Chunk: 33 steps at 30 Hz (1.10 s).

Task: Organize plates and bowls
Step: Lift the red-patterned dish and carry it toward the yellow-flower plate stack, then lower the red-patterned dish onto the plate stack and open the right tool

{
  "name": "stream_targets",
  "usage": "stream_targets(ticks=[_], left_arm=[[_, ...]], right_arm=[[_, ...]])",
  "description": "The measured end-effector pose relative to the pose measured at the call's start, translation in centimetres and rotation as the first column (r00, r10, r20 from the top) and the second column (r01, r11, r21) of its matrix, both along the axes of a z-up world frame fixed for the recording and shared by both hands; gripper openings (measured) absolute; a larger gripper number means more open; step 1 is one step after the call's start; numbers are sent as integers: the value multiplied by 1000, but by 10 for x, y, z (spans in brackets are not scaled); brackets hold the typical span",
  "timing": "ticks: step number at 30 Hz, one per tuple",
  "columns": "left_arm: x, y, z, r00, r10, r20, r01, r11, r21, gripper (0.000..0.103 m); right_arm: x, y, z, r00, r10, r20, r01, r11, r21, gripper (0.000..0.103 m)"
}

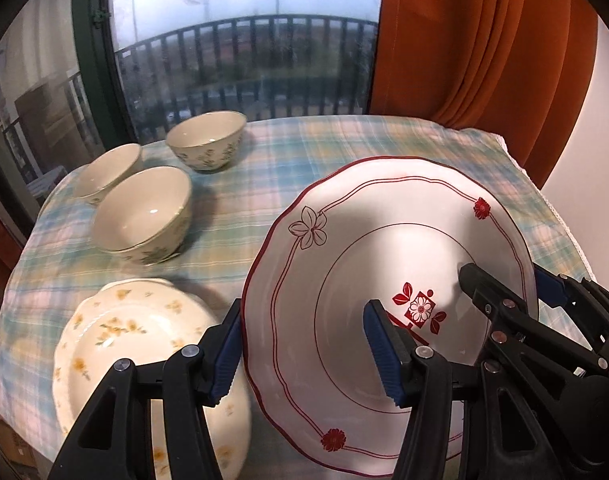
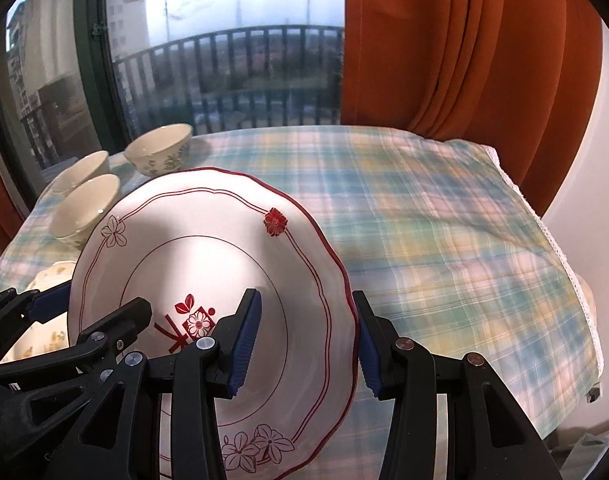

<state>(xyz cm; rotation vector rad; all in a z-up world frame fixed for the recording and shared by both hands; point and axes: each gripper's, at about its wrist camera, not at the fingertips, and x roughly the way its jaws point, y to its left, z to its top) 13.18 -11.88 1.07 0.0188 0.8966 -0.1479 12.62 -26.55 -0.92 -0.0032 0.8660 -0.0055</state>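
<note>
Where the checked cloth covers it, table [image 2: 444,220] fills both views, window [image 1: 240,60] beyond its far edge, orange curtain [image 2: 464,48] at the far right corner. Above the cloth, tilted, lifted clear near the near edge: red-rimmed plate [image 1: 384,240], white with red flowers, facing both cameras. Pinched on the plate's left rim by the left gripper [image 1: 304,352], one blue pad behind the rim, the other on the inner face. Pinched likewise on the right rim by the right gripper [image 2: 308,348], one pad inside the well, the other against the outer edge. Neither pair spread free nor pressed fully together; both gripping the plate between them. Lying flat at the near left corner, partly hidden behind the left gripper: yellow-flowered plate [image 1: 124,340], cream, scalloped. Toward the far left corner, three cream bowls with green sprigs: nearest bowl [image 1: 144,216] upright, a second bowl [image 1: 108,172] just beside it at the left edge, the third bowl [image 1: 206,140] close to the far edge, apart from the other two.
</note>
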Motion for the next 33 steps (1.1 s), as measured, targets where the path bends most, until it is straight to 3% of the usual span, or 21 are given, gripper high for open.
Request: stream_targets(ticks=[18,33], left_arm=[[-36,82,14,997,57,50,-55,998,-30,59],[-45,156,-4,986,168,4,-167,984,-59,59]], right_arm=[[-30,85,28,997,64,47,-63,997,-36,50],[-29,160,21,980,199,11,-198,979,-47,50]])
